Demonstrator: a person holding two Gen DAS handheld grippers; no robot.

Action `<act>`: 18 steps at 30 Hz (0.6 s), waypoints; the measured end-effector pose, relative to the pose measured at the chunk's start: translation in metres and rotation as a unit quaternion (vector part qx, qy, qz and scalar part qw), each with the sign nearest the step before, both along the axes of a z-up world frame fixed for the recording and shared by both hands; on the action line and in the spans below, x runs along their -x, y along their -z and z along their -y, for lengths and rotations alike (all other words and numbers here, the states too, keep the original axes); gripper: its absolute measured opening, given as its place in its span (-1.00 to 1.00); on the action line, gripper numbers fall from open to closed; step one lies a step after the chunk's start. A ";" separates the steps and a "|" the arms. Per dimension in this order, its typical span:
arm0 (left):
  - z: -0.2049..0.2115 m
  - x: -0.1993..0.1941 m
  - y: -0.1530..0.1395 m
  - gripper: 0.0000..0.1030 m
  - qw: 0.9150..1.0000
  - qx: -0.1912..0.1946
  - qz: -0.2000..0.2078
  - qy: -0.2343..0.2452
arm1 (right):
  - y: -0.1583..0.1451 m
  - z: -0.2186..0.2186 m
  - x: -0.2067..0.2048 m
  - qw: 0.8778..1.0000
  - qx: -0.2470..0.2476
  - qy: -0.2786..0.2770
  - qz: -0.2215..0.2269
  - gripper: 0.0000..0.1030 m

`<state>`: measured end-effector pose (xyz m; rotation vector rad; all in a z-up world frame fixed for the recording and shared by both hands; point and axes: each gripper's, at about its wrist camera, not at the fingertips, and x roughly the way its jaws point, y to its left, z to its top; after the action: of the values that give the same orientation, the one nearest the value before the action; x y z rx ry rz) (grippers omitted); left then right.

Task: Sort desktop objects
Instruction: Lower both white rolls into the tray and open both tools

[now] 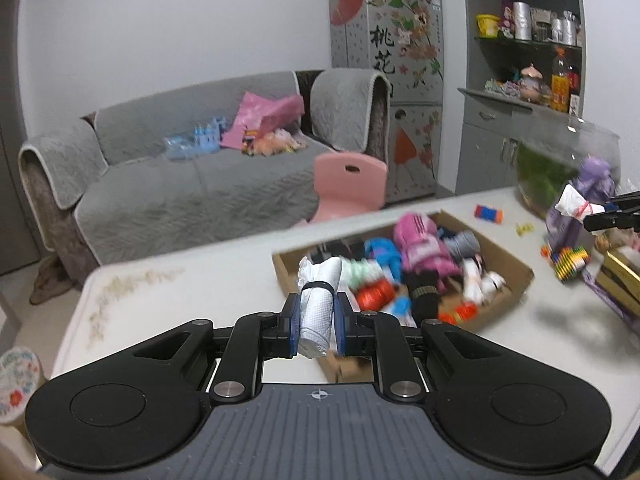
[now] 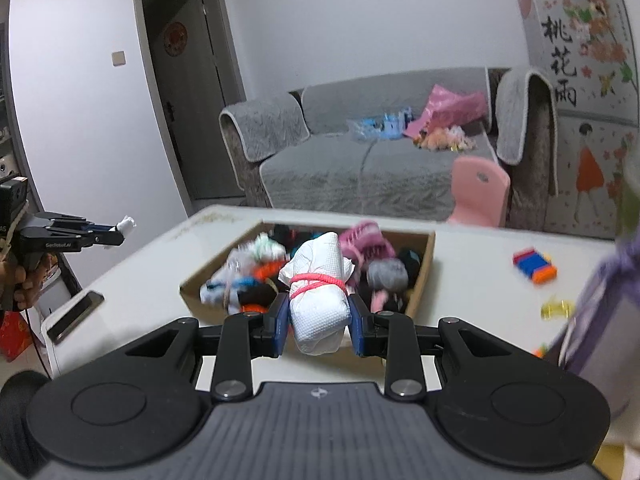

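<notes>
My left gripper (image 1: 316,322) is shut on a white cloth roll with a black band (image 1: 318,312), held above the white table near the cardboard box (image 1: 516,270). My right gripper (image 2: 318,322) is shut on a white cloth bundle tied with a pink band (image 2: 320,300), held in front of the same box (image 2: 428,264). The box holds several rolled socks and gloves. In the left wrist view the right gripper (image 1: 600,216) shows at the far right with its bundle (image 1: 574,202). In the right wrist view the left gripper (image 2: 114,234) shows at the far left.
A blue-orange block toy (image 2: 534,266) and a yellow clip (image 2: 556,308) lie on the table (image 2: 472,264) right of the box. A purple bag (image 1: 576,216), a rainbow toy (image 1: 570,264) and a fish bowl (image 1: 552,168) stand at the right. A pink chair (image 1: 348,186) is behind the table.
</notes>
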<state>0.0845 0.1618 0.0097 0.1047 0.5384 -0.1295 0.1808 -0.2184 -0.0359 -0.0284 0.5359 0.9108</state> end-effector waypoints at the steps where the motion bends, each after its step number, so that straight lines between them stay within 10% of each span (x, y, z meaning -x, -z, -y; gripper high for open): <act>1: 0.000 -0.006 -0.004 -0.58 1.000 -0.002 0.002 0.000 | -0.004 -0.005 -0.003 1.000 0.000 -0.001 0.003 -0.47; 18: 0.054 -0.133 -0.005 -0.57 0.999 0.005 -0.027 0.034 | -0.017 -0.083 -0.055 0.999 0.033 -0.019 0.011 -0.47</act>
<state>0.2177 0.1078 0.0150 0.1102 0.5882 -0.2017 0.2357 -0.1349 -0.0190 -0.1081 0.5462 0.9294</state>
